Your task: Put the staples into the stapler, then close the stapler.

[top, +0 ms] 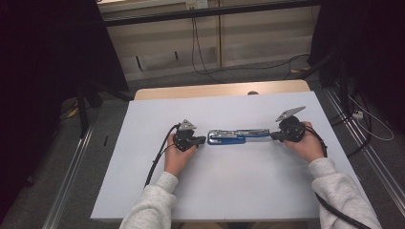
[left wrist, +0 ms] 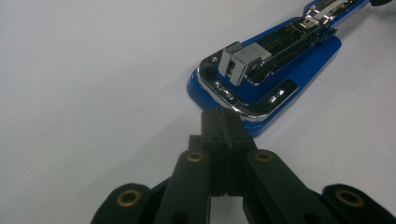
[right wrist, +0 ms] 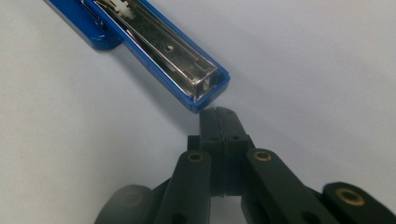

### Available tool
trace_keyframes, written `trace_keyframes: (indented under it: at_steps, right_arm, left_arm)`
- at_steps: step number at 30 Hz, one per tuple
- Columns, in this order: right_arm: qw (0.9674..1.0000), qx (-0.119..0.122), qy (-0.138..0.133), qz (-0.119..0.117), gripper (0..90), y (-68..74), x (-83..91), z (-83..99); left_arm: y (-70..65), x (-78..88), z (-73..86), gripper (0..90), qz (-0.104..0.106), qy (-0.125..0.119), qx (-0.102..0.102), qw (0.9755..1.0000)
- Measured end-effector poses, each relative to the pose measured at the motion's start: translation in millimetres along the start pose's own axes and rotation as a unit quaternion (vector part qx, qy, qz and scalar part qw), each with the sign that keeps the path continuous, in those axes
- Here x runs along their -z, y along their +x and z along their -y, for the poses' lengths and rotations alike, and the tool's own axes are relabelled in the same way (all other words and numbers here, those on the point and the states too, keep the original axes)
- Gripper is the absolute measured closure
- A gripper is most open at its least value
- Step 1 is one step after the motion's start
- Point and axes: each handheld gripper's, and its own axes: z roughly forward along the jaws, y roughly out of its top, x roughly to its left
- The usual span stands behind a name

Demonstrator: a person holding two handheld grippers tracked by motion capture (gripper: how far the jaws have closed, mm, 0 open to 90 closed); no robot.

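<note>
A blue and chrome stapler (top: 235, 136) lies opened out flat near the middle of a white surface (top: 229, 191), its two halves stretched in a line from left to right. The left claw (top: 202, 140), jaws pressed together and empty, has its tip at or touching the rounded base end of the stapler (left wrist: 266, 88). The right claw (top: 273, 136), jaws also together and empty, sits just off the open tray end (right wrist: 154, 46); whether it touches is unclear.

Likely risks: with both claws closed and merely nudging the ends, a push from either side could slide the stapler along the smooth surface or swing it round. Pressing both ends inward might fold the hinge suddenly, or jolt the staple pusher in the exposed tray.

Nothing else lies on the surface, so nothing blocks either claw. Each claw's cable trails back past the person's grey sleeves. Beyond the far edge are a wall, dangling cables and dark stands on the floor.
</note>
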Motion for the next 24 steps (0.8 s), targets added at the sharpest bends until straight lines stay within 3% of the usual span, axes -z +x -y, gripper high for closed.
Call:
trace_keyframes:
  at_steps: [12, 24]
  right_arm:
    - [1.0000, -0.004, -0.006, -0.004, 90.0, -0.2, 2.6, 0.7]
    - [0.9999, 0.005, -0.004, -0.009, 90.0, 1.1, -0.9, 0.9]
  left_arm:
    - [-5.9, -3.9, -1.6, 89.6, 0.005, 0.005, -0.015, 0.9999]
    - [-3.4, -4.6, -2.6, 89.1, 0.007, 0.002, -0.009, 0.9999]
